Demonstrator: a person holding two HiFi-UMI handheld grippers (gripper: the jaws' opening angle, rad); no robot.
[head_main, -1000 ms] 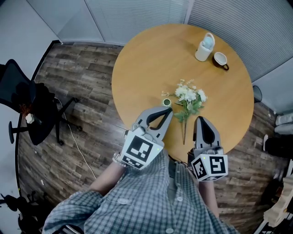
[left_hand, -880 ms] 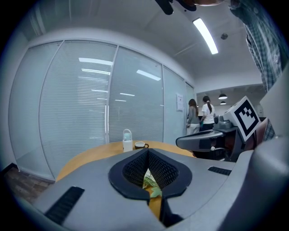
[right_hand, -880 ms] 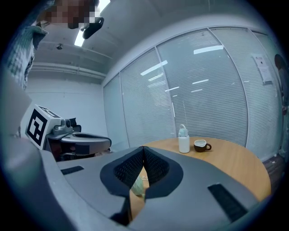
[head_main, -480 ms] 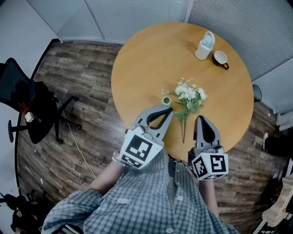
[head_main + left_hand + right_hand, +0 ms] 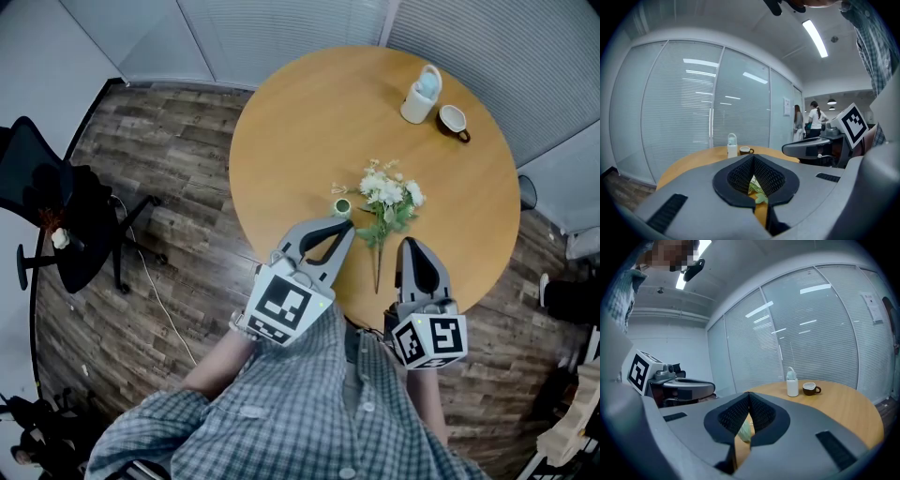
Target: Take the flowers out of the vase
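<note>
Lying on table [image 5: 300, 112], flowers [image 5: 388, 197]: stem toward near edge, blooms away.

The person wears a shirt [image 5: 300, 412] in a blue-grey and white check, buttoned down the front with pale buttons, its sleeves ending above the wrists. The left gripper [image 5: 344, 227] and right gripper [image 5: 410, 244] are pale grey moulded shells, each tapering around a black-rimmed teardrop opening lined with black ribbed pads [image 5: 739, 176], with dark ribbed slots on the flanks. Each carries a white marker cube [image 5: 286, 307] printed with black squares.
</note>
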